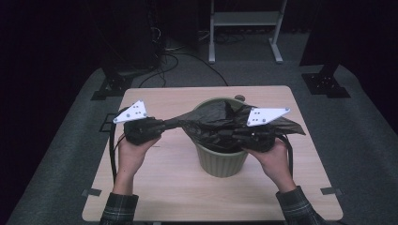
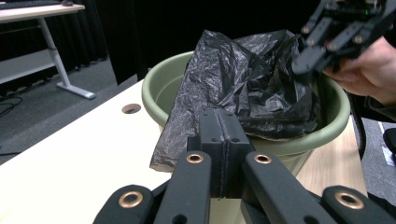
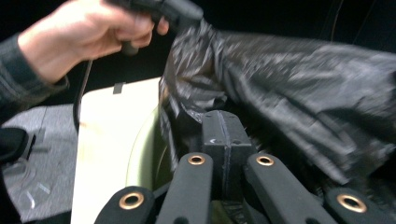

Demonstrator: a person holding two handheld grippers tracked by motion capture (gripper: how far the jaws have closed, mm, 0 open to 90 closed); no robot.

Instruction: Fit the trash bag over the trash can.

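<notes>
Bag work from above: a black bin bag lies bunched over the mouth of a green bin at the middle of the wooden table. The left gripper pulls one corner of the plastic out past the rim to the left, and the right gripper sits at the bin's near right rim with film spilling beyond it. Judging by this, the bag is gathered at the bin but not yet opened and turned down around the rim; spreading and cuffing remain. Both forearms come up from the bottom edge, hands spread to either side of the bin.

Over to the left gripper view: jaws pressed flat together, a fold of the bag pinched between them just outside the bin's rim. The rest of the bag slumps inside.

Now the right gripper view, a bit blurred: jaws closed tight, the dark film bunched right at their tips, so it looks clamped on the bag. The other hand holds its corner high across the way.
</notes>
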